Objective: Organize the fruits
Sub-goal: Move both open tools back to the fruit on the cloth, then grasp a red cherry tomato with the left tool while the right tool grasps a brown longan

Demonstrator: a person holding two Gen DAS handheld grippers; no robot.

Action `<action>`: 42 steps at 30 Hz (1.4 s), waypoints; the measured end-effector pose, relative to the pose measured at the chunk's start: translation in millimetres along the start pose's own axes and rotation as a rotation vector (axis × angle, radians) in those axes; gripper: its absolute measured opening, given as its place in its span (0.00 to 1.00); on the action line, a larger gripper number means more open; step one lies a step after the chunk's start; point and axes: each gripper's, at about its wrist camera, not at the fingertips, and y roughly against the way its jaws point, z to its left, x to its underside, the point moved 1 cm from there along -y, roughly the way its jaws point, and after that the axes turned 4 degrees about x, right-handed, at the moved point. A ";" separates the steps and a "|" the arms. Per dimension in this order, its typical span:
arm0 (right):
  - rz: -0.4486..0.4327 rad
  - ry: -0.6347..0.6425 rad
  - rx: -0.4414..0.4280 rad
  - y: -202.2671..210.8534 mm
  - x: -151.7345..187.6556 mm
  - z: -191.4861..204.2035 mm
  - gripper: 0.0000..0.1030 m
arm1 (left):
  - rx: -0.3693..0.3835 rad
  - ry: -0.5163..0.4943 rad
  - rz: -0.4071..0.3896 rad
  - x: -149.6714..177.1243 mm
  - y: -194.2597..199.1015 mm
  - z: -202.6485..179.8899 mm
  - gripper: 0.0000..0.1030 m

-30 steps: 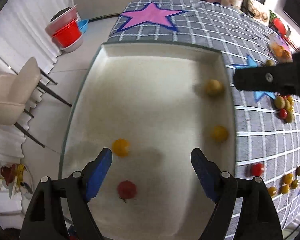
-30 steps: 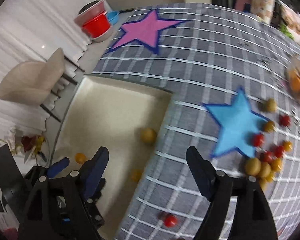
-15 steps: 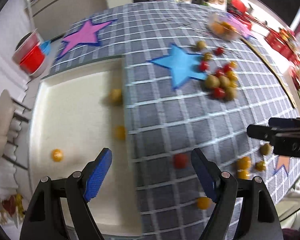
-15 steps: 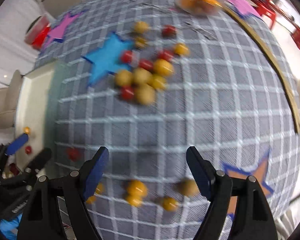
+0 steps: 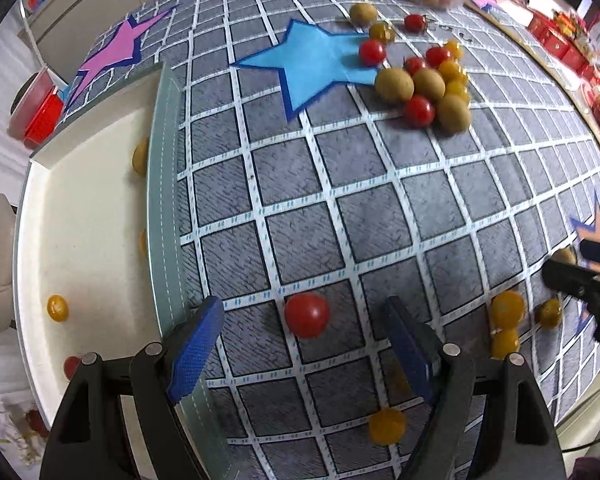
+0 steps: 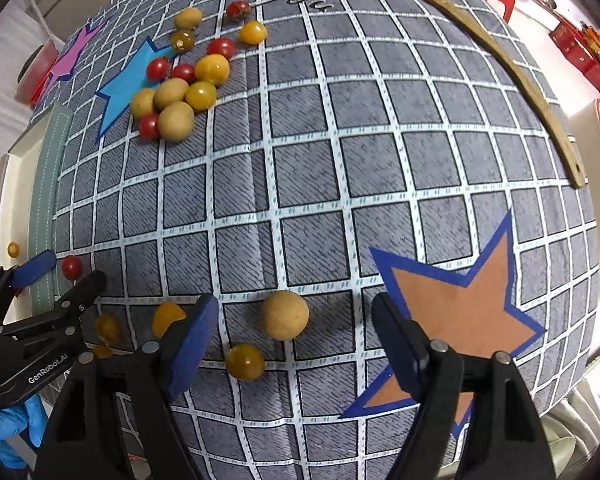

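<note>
Your left tongs (image 5: 304, 348) are hanging spread wide over the grey checked cloth on the bench (image 5: 340, 208), with a red cherry tomato (image 5: 306, 315) lying loose between the blue pads, touching neither. Just to their left the cloth's hemmed edge is ending at the cream tray (image 5: 84, 208), whose raised wall is leaving little room on that side. Your right tongs (image 6: 294, 336) are also spread wide and gripping nothing, near the bench's front edge beside the orange star patch (image 6: 456, 312); a round tan fruit (image 6: 285, 314) is sitting between the pads and a dark yellow tomato (image 6: 245, 361) just in front of it.

Compared with half a second ago, both tongs are sitting closer to these fruits, and the red tomato is now lying inside the left gap.

The main heap of red, yellow and tan fruits (image 6: 180, 88) is resting by the blue star (image 6: 128, 80), well apart from both tongs.
</note>
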 end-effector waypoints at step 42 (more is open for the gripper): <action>-0.087 0.185 -0.102 36.6 -35.2 89.0 0.26 | 0.139 0.204 -0.109 9.9 62.4 64.2 0.20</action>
